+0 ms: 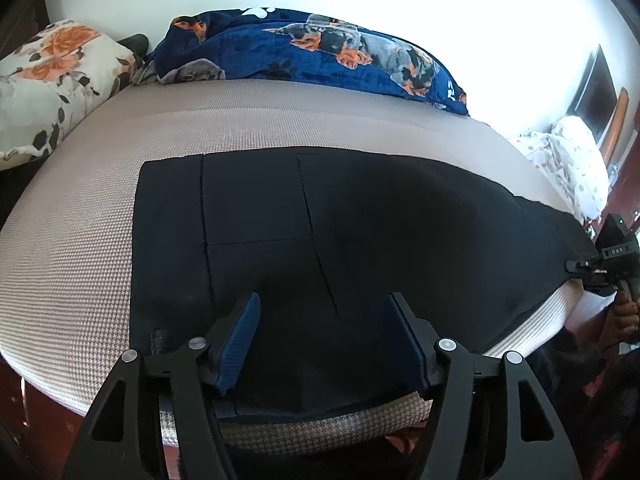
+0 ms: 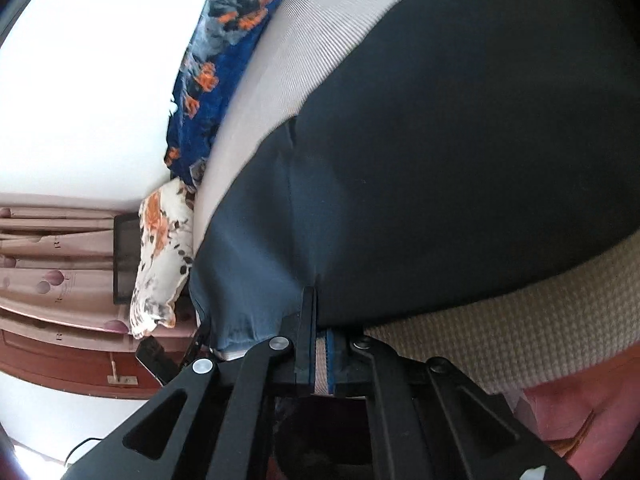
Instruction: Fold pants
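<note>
Left wrist: beige mattress (image 1: 80, 240), dark pants (image 1: 320, 220), left hand-held gripper (image 1: 320, 340) parted, right hand-held gripper (image 1: 580, 266) pinching hem.

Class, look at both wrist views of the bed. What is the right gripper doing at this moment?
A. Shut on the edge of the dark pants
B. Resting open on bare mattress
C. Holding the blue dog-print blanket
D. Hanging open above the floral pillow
A: the right gripper has its jaws closed together on the edge of the dark pants, at the side of the mattress.
</note>
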{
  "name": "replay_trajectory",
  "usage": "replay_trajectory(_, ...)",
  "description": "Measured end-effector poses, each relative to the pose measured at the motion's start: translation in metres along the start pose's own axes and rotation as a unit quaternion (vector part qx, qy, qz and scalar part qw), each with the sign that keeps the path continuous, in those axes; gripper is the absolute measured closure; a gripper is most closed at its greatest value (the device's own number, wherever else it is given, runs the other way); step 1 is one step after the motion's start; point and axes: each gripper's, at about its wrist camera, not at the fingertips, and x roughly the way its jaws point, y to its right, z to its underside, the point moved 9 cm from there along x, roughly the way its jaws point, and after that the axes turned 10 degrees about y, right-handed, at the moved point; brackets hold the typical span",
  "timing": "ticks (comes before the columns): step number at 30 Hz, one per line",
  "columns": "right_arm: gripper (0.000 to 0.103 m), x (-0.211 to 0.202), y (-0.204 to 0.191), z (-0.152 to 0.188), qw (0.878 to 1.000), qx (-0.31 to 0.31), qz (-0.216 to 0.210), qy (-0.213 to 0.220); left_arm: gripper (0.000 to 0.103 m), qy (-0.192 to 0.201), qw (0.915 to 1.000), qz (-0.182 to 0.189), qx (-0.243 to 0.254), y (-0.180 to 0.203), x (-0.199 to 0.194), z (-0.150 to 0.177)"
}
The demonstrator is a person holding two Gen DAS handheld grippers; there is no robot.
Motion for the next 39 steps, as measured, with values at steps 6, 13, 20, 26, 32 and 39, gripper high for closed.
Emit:
replay_trajectory(6, 0.100, 0.003, 0.005, -0.002, 1.000, 0.011, -0.016, -0.005, 0.038, -0.002, 0.9999, 0.000, 0.014, 0.001, -0.001, 0.002)
replay_trajectory(13, 0.086, -0.026, 0.026, -0.022, 0.995, 0.088, -0.043, 0.029, 0.038, -0.009, 0.9991, -0.009, 0.042, 0.003, 0.000, 0.003)
replay_trajectory(20, 0.083, -0.170, 0.124, -0.106, 0.959, 0.164, 0.012, 0.231, 0.038, -0.013, 0.9988, -0.009, 0.046, 0.003, 0.001, 0.003)
replay_trajectory(26, 0.099, -0.234, 0.185, -0.135, 0.937, 0.197, 0.035, 0.288, 0.034, -0.016, 0.9984, -0.014, 0.052, 0.004, 0.003, 0.003)
replay_trajectory(32, 0.099, -0.230, 0.167, -0.156, 0.944, 0.141, 0.052, 0.295, 0.032, -0.018, 0.9973, -0.023, 0.067, 0.005, 0.005, 0.005)
replay_trajectory(39, 0.099, -0.223, 0.175, -0.159, 0.948, 0.146, 0.072, 0.274, 0.030, -0.012, 0.9978, -0.020, 0.063, 0.006, 0.005, 0.006)
